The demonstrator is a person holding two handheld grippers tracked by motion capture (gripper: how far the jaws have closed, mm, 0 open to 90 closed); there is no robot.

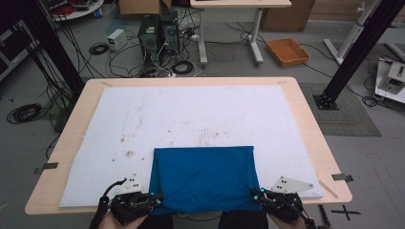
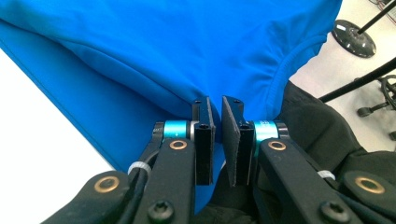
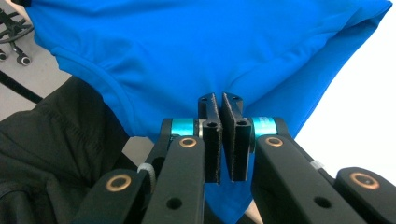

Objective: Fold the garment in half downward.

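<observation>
Both grippers low — jaws pinching blue cloth [image 1: 203, 177] hem

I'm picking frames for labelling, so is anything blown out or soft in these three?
High view: even light, slightly soft, stains on the white mat readable. Left gripper view: mat blown to plain white, blue cloth sharp. Right gripper view: same white glare at the right, cloth crisp.

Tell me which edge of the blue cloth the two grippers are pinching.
The near edge of the blue cloth, overhanging the table's front; left gripper and right gripper hold its corners.

folded blue cloth [image 1: 203, 177], table's near edge
</observation>
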